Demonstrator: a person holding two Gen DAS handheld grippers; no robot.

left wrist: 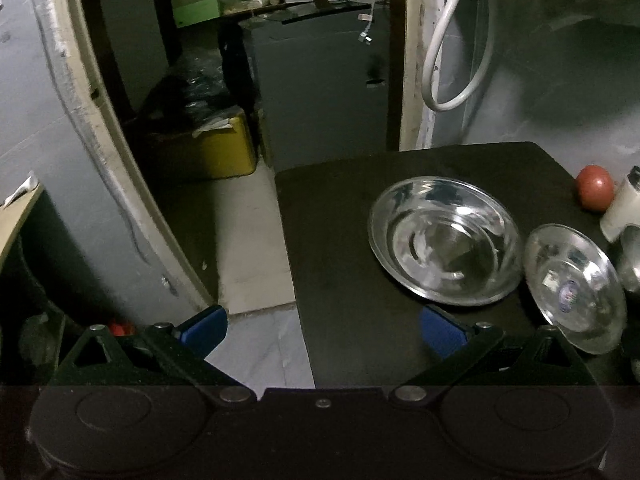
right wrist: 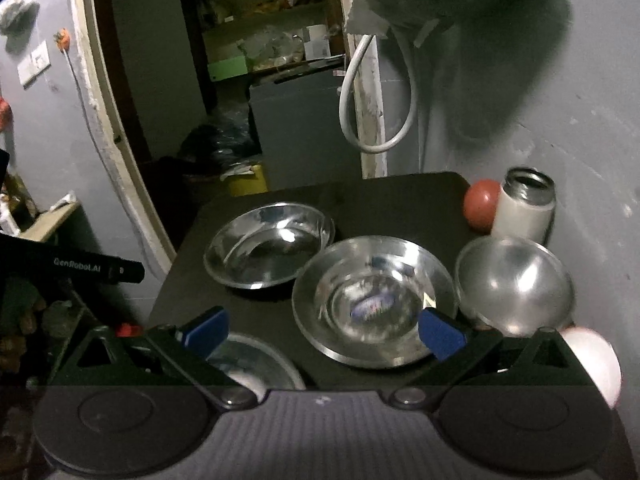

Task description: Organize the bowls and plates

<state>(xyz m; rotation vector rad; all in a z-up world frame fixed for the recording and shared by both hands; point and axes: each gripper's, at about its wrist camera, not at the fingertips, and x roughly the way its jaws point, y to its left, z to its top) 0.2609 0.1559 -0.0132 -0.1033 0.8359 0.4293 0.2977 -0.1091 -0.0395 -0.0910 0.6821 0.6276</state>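
On a black table (right wrist: 360, 196) stand several steel dishes. A wide deep plate (right wrist: 270, 244) (left wrist: 444, 240) sits at the far left. A plate with a sticker in its middle (right wrist: 374, 300) (left wrist: 576, 288) lies in the centre, and a rounded steel bowl (right wrist: 514, 280) is to its right. Another steel dish (right wrist: 256, 364) shows partly under my right gripper's left finger. My right gripper (right wrist: 323, 332) hangs open over the near rim of the sticker plate and holds nothing. My left gripper (left wrist: 323, 332) is open and empty at the table's left front edge, with its body (right wrist: 100, 270) visible left of the table.
A red ball (right wrist: 482, 204) and a white open-topped flask (right wrist: 524, 208) stand at the table's back right by the wall. A pale round object (right wrist: 592, 364) is at the near right. Left of the table the floor (left wrist: 248, 240) drops away towards a doorway with a yellow box (left wrist: 224, 152).
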